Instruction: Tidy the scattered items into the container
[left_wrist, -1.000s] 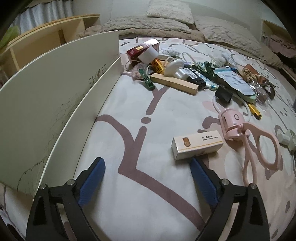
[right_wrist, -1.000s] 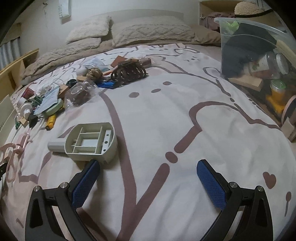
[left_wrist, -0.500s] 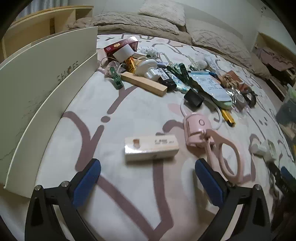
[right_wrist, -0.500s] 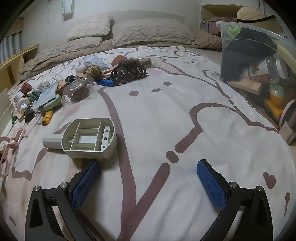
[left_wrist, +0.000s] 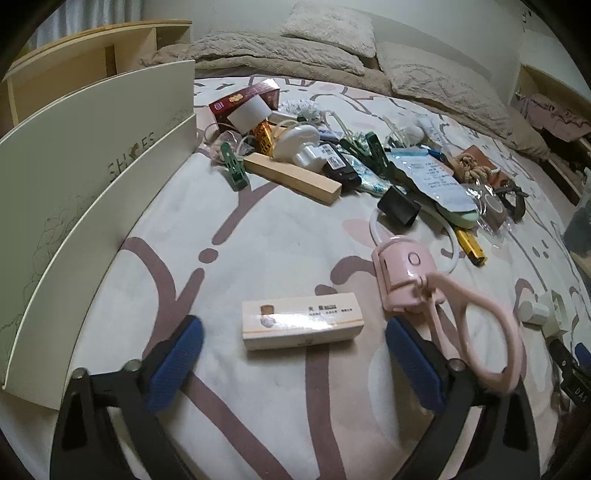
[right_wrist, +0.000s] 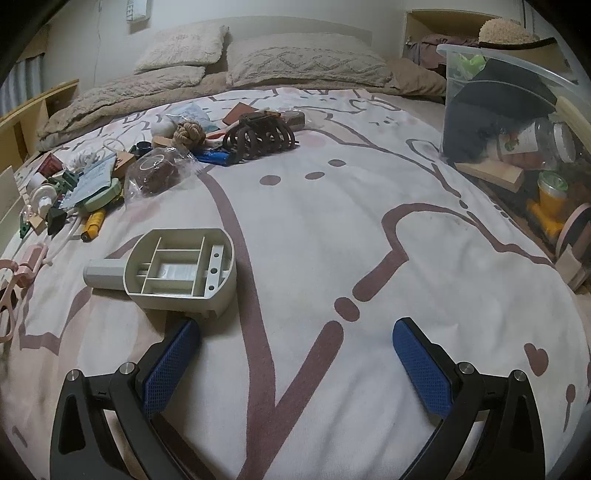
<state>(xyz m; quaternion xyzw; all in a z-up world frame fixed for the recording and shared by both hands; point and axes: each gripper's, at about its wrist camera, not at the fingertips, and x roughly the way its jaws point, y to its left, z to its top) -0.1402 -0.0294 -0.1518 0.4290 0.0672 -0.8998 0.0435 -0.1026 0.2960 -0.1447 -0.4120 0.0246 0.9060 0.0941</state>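
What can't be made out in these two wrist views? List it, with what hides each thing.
- Clear plastic storage bin: right wrist view, cut off by the right edge; its far side and floor are hidden.
- Small cream cardboard box: left wrist view, print too small to read.
- Cream shoe-box lid: left wrist view, cut off at the left edge.
- Pile of clips, cables and packets: left wrist view, items overlap; lower ones are hidden.

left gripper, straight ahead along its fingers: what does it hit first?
Most likely the small cream carton, lying flat on the bedspread between the open left gripper fingertips. The pink eyelash curler sits just off to the right; depth is uncertain.
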